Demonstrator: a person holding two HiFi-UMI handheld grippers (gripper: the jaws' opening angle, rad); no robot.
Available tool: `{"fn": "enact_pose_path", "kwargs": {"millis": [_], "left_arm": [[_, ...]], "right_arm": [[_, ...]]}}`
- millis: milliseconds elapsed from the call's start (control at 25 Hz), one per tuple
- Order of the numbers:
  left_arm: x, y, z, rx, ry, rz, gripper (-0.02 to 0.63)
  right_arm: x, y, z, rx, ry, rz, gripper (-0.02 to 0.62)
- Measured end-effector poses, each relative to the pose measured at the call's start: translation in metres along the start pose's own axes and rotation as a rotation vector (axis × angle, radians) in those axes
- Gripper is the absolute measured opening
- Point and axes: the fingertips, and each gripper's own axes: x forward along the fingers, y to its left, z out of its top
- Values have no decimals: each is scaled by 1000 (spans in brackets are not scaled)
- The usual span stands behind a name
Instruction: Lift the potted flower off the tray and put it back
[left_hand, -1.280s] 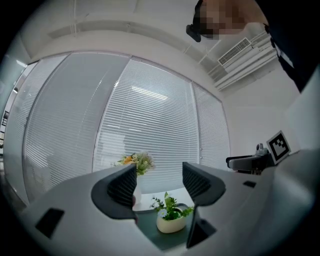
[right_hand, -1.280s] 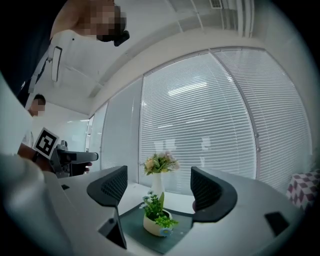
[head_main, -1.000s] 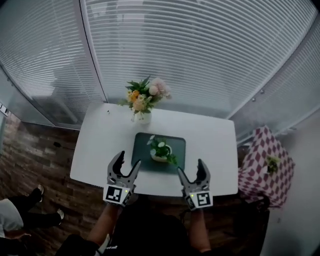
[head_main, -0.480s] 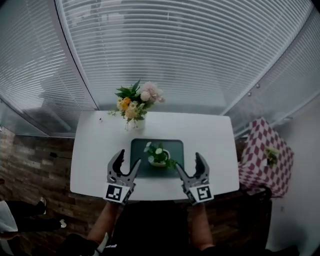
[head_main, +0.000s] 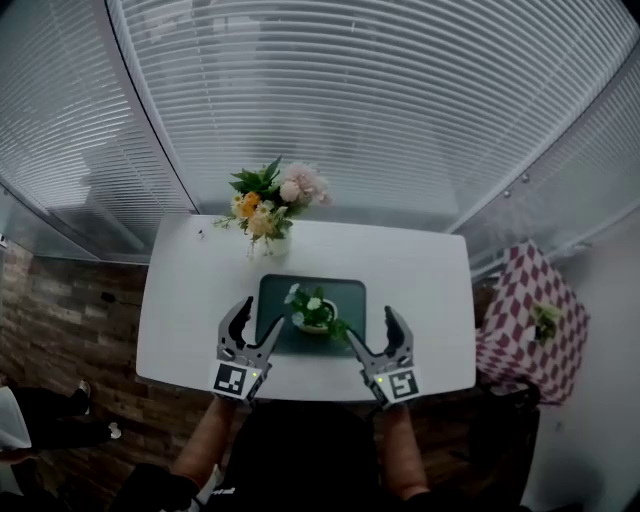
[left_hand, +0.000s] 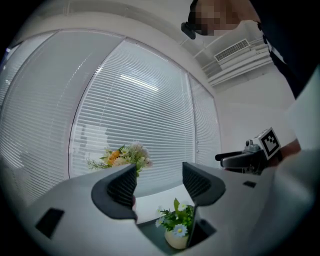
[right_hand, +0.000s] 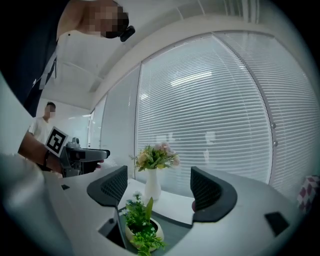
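- Claws: your left claw (head_main: 258, 318) and right claw (head_main: 372, 328) gape empty, short of the potted flower (head_main: 316, 312) on the tray (head_main: 348, 294) toward the tabletop's (head_main: 425, 285) near edge.
- Risk: pinch leaves, not the pot, and it likely tips.

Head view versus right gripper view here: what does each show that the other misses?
Only the head view shows the brick-pattern floor and the whole table outline. Only the right gripper view shows the operator's head-worn camera and the ceiling over the blinds. Both show the potted flower on its dark tray, the vase of flowers, the left tongs and the open right tongs.
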Motion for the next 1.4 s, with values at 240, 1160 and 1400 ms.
{"fn": "enact_pose_path", "kwargs": {"millis": [240, 1160, 1400], "left_arm": [[6, -10, -32, -5, 47, -24, 268], [18, -30, -183, -13, 314, -151, 268], [21, -36, -206, -11, 352, -185, 268]], "right_arm": [[-1, -4, -33, 5, 86, 32, 360], [0, 22, -150, -12, 312, 156, 360], [0, 22, -164, 19, 331, 146, 362]]}}
